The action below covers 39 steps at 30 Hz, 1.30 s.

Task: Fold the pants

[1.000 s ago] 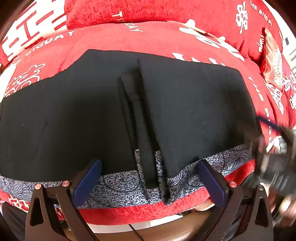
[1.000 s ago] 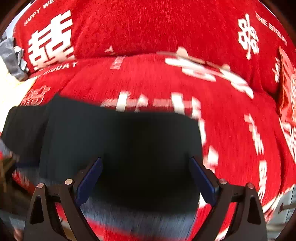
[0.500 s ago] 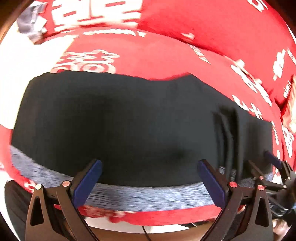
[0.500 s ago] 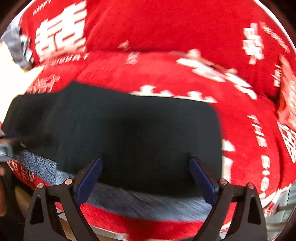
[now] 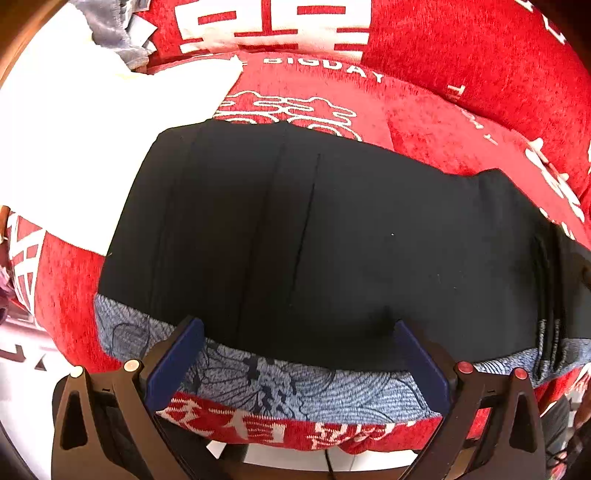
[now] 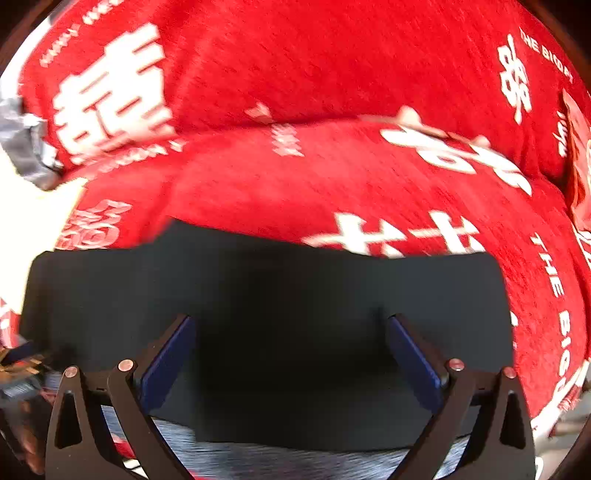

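Note:
Black pants (image 5: 332, 240) lie flat across the red sofa seat (image 5: 424, 122), with upright creases at the middle and bunched folds (image 5: 550, 295) at the right. My left gripper (image 5: 297, 326) hangs open over the pants' near edge, toward their left end, with nothing pinched. In the right wrist view the pants (image 6: 277, 288) fill the lower half. My right gripper (image 6: 290, 321) hovers above them with its jaws opening wide; the cloth lies below the pads and is not gripped. The left gripper shows as a blur at that view's left edge (image 6: 18, 365).
A blue-grey patterned cloth (image 5: 295, 384) sticks out under the pants along the seat's front edge. A white sheet (image 5: 92, 129) and a grey fabric (image 5: 114, 29) lie at the left. Red back cushions (image 6: 295, 55) rise behind the seat. Floor shows below the front edge.
The left gripper has slid left along the pants' near edge, so the bunched folds now sit far right. The right gripper has shifted left over the pants and its jaws stand slightly wider.

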Available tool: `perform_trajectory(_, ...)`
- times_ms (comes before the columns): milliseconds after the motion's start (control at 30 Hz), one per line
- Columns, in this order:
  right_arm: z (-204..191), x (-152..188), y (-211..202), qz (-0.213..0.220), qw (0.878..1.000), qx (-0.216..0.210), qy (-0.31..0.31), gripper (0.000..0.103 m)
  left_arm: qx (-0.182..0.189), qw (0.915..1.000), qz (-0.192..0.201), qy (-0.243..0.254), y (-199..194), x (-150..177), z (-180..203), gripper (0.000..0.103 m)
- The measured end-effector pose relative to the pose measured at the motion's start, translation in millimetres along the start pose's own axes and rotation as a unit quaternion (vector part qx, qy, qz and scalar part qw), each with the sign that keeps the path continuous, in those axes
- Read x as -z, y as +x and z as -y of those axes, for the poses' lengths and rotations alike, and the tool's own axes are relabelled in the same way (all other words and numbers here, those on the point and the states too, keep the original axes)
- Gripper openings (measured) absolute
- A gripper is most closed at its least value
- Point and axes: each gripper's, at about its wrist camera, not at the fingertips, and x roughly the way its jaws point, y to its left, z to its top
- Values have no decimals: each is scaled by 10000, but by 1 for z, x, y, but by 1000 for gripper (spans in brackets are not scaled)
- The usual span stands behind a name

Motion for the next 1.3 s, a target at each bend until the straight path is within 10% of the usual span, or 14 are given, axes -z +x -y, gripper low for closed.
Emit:
perform_trajectory(167, -82, 21, 22, -338, 9888, -198, -1440, 103, 136, 9994, 26, -333, -7, 3, -27, 103)
perform_trajectory(267, -109, 31, 41, -218, 9759, 558, -2098, 103, 157, 9991, 4, -388, -9, 7, -36, 103)
perform_trajectory(567, -149, -32, 58, -453, 9655, -575, -2498, 103, 186, 9971, -357, -649, 6, 22, -65, 103)
perform_trajectory(667, -184, -49, 74, -921, 9422, -1641, -2771, 103, 233, 9983, -284, -462, 1, 26, -63, 103)
perform_trajectory(933, -261, -63, 123, -1621, 8737, -2548, -3815, 103, 899, 9942, -310, -493, -7, 30, -83, 103)
perform_trajectory(1033, -251, -70, 123, -2210, 8474, -3282, -3541, 66, 1418, 9882, -197, -549, -16, 29, -101, 103)
perform_trajectory(1167, -248, -60, 103, -2137, 8234, -3221, -4155, 22, 1959, 9789, -183, -555, -21, 27, -129, 103)
perform_trajectory(1300, -242, -55, 71, -1706, 8129, -3282, -4498, 16, 1810, 9828, -153, -332, -19, 14, -145, 103)
